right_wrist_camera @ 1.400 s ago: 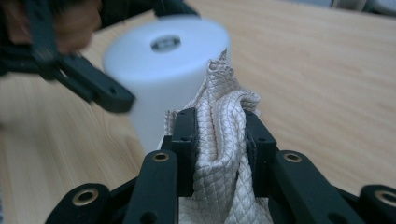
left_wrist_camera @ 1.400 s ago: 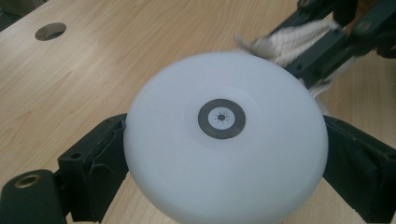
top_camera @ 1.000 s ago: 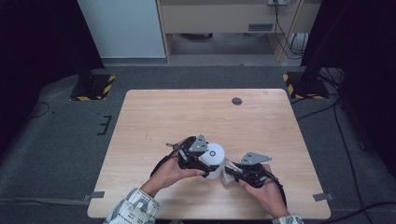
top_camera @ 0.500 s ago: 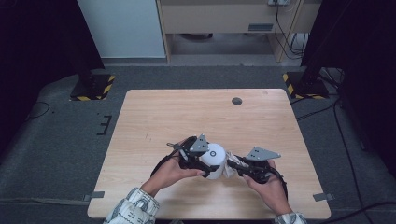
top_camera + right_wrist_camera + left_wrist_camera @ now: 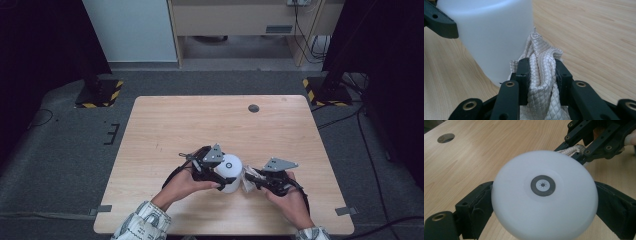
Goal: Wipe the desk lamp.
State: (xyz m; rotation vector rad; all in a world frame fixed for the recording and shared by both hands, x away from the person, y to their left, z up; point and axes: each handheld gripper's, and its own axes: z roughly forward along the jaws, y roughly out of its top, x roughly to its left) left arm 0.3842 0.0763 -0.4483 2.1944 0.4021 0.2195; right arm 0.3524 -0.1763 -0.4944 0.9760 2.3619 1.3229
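Surface first, from the high view: we look down on a pale wooden surface (image 5: 200, 125) with a small dark round hole (image 5: 253, 108) near its far edge. Towards the near edge, the left claw (image 5: 220, 172) is clamped on a white cylindrical plastic container (image 5: 231, 170), which is tipped so its round end faces up towards us. Just to its right, the right claw (image 5: 250, 179) pinches a cream quilted cloth (image 5: 248, 174) that sits right against the container's side. Both hands come in from the bottom, the left one in a patterned sleeve (image 5: 142, 225).

Over to the left gripper view, and we get the container's round white end (image 5: 544, 195) face on, a grey ring (image 5: 542, 185) at its centre. The two black jaws press on it from either side, so the left claw (image 5: 544, 202) has it firmly grasped above the wood. Behind it, top right, the right claw (image 5: 580, 151) holds a twist of the cream cloth (image 5: 571, 150) touching the container's far rim.

Now the right gripper view: we see the right claw (image 5: 541, 75) clenched on the bunched cloth (image 5: 541, 72), its diamond weave squeezed between the two black jaws. The cloth leans against the white container wall (image 5: 494, 32), which rises at the left, with one black jaw of the left claw across it at top left.
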